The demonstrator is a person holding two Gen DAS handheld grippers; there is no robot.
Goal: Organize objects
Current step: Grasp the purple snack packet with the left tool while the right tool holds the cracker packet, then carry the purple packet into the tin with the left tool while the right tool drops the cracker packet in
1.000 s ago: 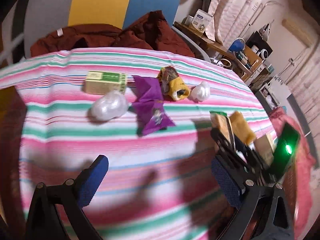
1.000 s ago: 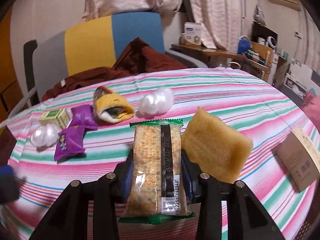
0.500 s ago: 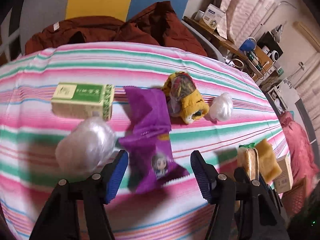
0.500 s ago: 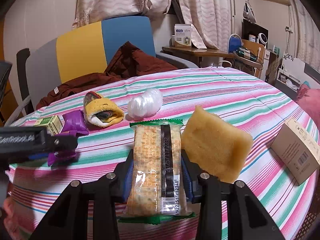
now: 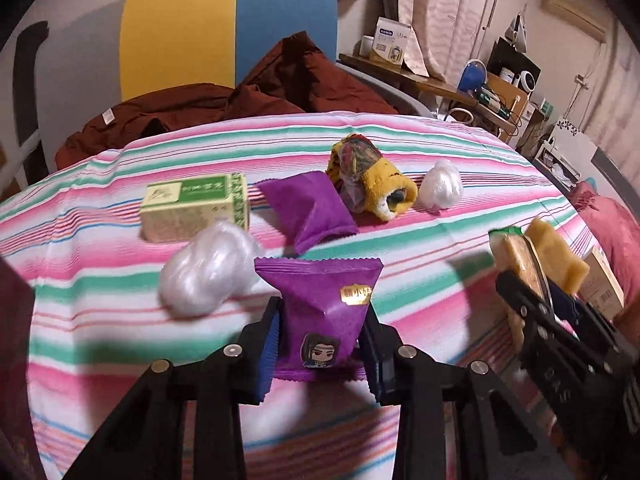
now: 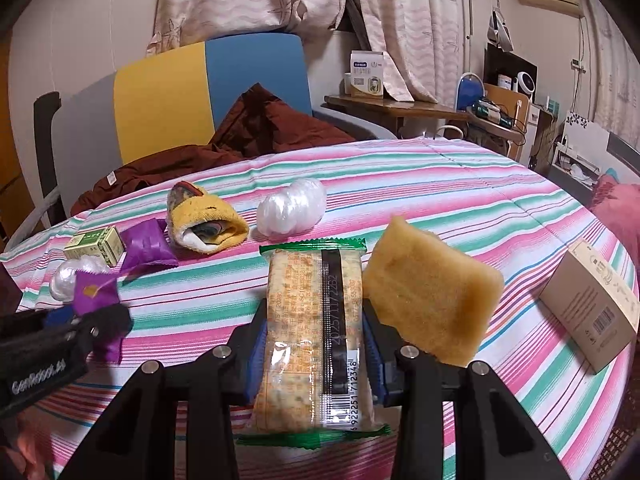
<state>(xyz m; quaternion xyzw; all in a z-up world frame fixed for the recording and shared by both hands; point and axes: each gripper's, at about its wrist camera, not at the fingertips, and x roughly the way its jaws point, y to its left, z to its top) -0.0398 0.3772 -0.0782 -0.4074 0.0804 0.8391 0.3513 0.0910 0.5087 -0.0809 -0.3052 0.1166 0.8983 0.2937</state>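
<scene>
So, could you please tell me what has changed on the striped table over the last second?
The left gripper came down from open, hovering over the cloth, onto the nearer purple snack packet; it has just been closing, and its pads now press the packet's sides. The right gripper kept its hold on the green-edged cracker packet. The green box, yellow sock and white plastic bundles stayed put.

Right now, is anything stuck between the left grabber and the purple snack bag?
No. The left gripper has just been closing, and its blue pads now press straight on the purple packet. The white plastic bundle sits beside it, not between.
</scene>
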